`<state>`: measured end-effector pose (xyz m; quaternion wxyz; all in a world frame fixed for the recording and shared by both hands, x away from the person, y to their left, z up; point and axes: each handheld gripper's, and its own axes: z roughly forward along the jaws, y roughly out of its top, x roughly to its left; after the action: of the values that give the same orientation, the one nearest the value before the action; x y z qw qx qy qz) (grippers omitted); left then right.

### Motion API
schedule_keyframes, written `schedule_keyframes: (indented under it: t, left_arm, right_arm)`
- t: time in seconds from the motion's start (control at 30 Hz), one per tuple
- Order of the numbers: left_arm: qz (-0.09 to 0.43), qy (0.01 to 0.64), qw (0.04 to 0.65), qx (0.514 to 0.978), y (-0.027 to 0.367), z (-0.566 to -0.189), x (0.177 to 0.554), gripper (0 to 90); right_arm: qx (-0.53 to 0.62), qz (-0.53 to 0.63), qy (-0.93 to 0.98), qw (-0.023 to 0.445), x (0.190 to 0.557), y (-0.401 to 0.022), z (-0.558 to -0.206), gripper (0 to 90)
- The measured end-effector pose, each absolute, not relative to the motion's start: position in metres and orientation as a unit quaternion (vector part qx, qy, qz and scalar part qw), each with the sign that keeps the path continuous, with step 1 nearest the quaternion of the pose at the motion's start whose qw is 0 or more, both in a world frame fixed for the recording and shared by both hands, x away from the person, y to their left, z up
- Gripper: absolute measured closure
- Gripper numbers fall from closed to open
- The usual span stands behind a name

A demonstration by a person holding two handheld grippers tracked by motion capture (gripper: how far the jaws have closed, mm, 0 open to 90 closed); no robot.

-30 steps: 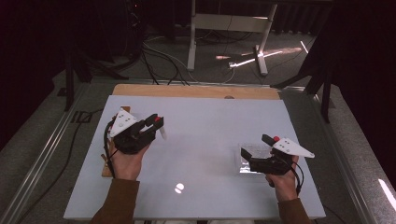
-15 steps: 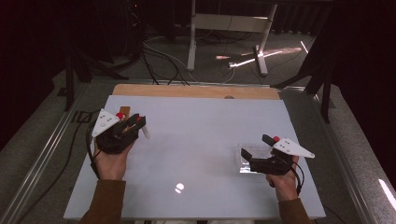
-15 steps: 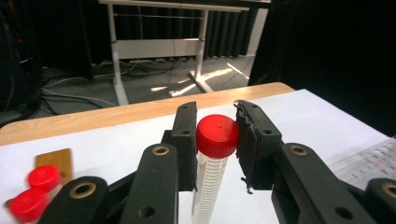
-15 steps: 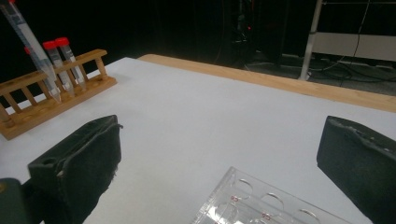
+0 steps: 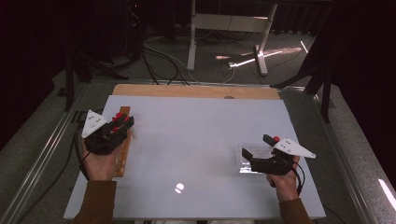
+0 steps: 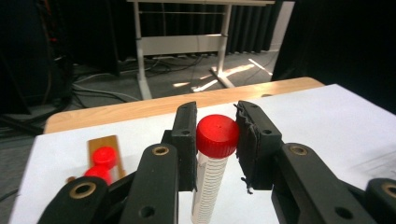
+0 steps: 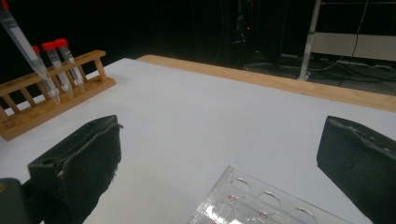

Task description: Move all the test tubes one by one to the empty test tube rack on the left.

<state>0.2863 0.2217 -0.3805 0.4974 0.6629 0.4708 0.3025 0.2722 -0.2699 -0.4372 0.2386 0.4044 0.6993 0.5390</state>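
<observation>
- Tube [image 6: 212,172] with red cap is clamped between the left gripper [image 6: 215,140] fingers, above the wooden rack [image 5: 122,149].
- Right gripper [image 7: 219,163] fingers are held wide apart, with the clear well plate [image 7: 261,203] between them, ungripped.

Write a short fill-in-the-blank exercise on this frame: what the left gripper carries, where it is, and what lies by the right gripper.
1. The left gripper is shut on a clear graduated tube with a ____ screw cap.
2. In the right gripper view that tube hangs over the ____ tube rack at the table's left edge.
3. The rack already holds ____ red-capped tubes.
4. The right gripper has ____ fingers around a clear plastic well plate.

Missing words: red; wooden; two; open
</observation>
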Motion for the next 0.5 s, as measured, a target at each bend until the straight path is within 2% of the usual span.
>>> schedule_keyframes:
  t: [0.5]
  left_arm:
    - [0.333,0.487,0.469,0.657,0.245,-0.382,0.278,71.1]
  right_arm:
    - [0.407,0.54,0.697,0.238,0.272,-0.271,-0.437,0.0]
